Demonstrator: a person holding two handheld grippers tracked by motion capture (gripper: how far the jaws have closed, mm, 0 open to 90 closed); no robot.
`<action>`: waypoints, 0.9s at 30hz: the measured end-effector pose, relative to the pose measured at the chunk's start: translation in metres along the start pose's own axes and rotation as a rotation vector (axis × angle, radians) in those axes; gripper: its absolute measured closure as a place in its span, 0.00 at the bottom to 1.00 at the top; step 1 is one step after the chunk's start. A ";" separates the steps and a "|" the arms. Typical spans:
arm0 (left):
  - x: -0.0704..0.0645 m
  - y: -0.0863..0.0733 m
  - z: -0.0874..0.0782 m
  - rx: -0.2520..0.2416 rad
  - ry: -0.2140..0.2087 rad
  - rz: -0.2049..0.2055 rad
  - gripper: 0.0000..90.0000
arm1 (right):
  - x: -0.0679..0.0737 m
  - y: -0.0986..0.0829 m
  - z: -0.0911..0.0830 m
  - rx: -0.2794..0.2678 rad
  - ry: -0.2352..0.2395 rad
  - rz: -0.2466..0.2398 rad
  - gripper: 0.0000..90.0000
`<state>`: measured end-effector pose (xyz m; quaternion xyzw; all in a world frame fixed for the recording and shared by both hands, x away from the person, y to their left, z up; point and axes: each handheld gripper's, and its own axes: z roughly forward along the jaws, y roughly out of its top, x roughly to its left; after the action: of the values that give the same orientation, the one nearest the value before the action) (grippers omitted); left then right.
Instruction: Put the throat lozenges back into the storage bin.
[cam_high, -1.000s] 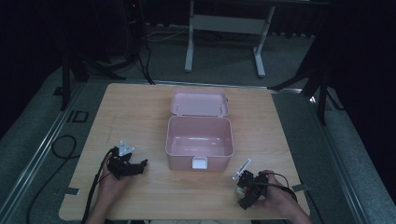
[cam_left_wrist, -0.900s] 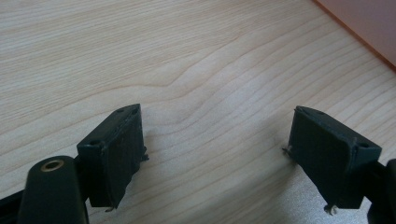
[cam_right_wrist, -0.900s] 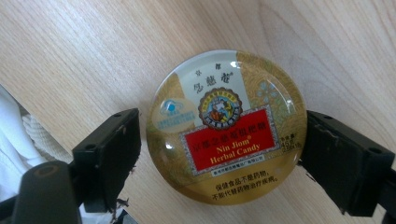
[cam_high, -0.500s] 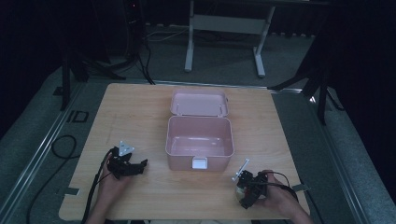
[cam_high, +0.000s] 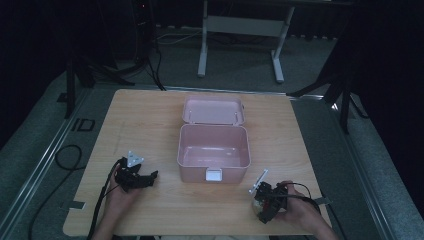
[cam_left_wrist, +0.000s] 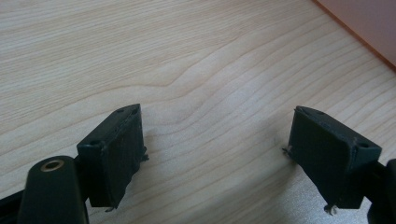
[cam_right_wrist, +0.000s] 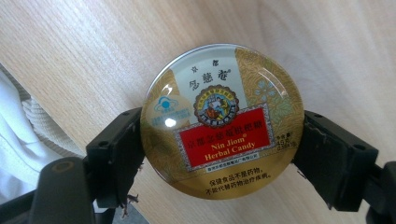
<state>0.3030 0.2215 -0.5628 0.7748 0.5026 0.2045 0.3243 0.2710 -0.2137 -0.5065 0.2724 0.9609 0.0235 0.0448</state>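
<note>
In the right gripper view the right gripper (cam_right_wrist: 219, 154) grasps a round candy tin (cam_right_wrist: 222, 121) by its rim, one jaw on each side, at mid-frame over the table (cam_right_wrist: 93, 51). In the high view the tin (cam_high: 258, 204) sits at lower right, right of the open pink box (cam_high: 214, 152). The left gripper (cam_left_wrist: 215, 158) is released, jaws wide apart over bare wood at lower left (cam_high: 145, 178).

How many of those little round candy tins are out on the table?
1. The single candy tin sits clamped between the right gripper jaws, at the near right part of the table. The open pink box looks empty, so none seems hidden there.
</note>
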 end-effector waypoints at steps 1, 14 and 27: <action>0.000 0.000 0.000 0.000 0.000 -0.001 0.21 | 0.000 0.000 -0.002 0.000 -0.001 -0.001 0.23; 0.000 0.000 0.000 0.000 0.000 -0.001 0.21 | -0.014 0.002 -0.035 -0.059 -0.021 0.017 0.23; 0.000 0.000 0.000 0.000 -0.001 0.000 0.21 | -0.023 0.014 -0.050 -0.037 -0.042 -0.008 0.23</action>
<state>0.3031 0.2216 -0.5628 0.7750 0.5023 0.2042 0.3246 0.2927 -0.2151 -0.4541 0.2684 0.9601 0.0352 0.0700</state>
